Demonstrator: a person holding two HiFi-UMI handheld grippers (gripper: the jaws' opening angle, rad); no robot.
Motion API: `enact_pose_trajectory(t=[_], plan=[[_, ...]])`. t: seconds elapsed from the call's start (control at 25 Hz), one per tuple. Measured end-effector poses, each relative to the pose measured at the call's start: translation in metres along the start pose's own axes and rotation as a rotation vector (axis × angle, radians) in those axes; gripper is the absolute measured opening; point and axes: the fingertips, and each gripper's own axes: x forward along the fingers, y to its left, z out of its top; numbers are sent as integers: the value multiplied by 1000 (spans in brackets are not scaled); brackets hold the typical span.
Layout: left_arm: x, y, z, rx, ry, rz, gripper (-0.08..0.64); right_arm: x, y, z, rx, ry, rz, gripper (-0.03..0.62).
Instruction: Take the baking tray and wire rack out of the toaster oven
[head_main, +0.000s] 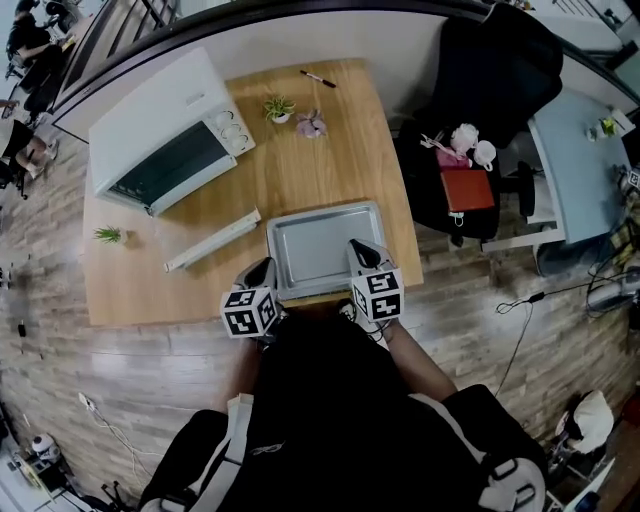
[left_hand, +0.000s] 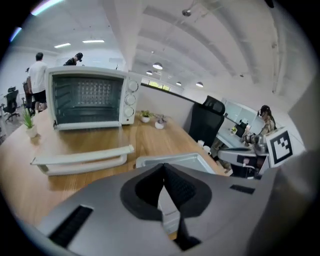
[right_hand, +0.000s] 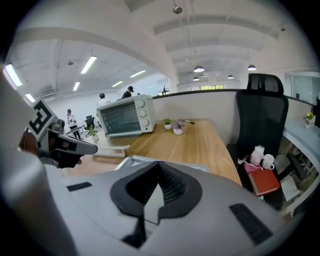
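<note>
Where each tool's own view looks along its jaws, the left tool (left_hand: 163, 168) and right tool (right_hand: 159, 165) both show pads pressed together at the tips, gripping nothing. Both hang over the near corners of the baking tray (head_main: 322, 248), which lies flat at the near edge of the counter (head_main: 345, 150); the tool bodies cover most of it in their own views. A long white piece (head_main: 212, 241) lies just left of the tray; what it is cannot be told. Farther left stands the toaster oven (head_main: 150, 120), door shut, its interior behind the dark glass hard to read.
</note>
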Motion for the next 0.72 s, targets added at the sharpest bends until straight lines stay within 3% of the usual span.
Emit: enact_pose_trajectory(t=[0.2, 0.4, 0.52, 0.72], plan=[[-28, -7, 93, 72, -181, -52, 23, -8, 20, 93, -68, -172, -33, 6], [-84, -22, 177, 140, -364, -60, 23, -51, 39, 192, -132, -346, -38, 6], [-116, -38, 213, 201, -470, -84, 23, -77, 41, 219, -144, -409, -78, 6], [-140, -50, 232, 237, -590, -126, 23, -97, 51, 229, -162, -482, -114, 6]])
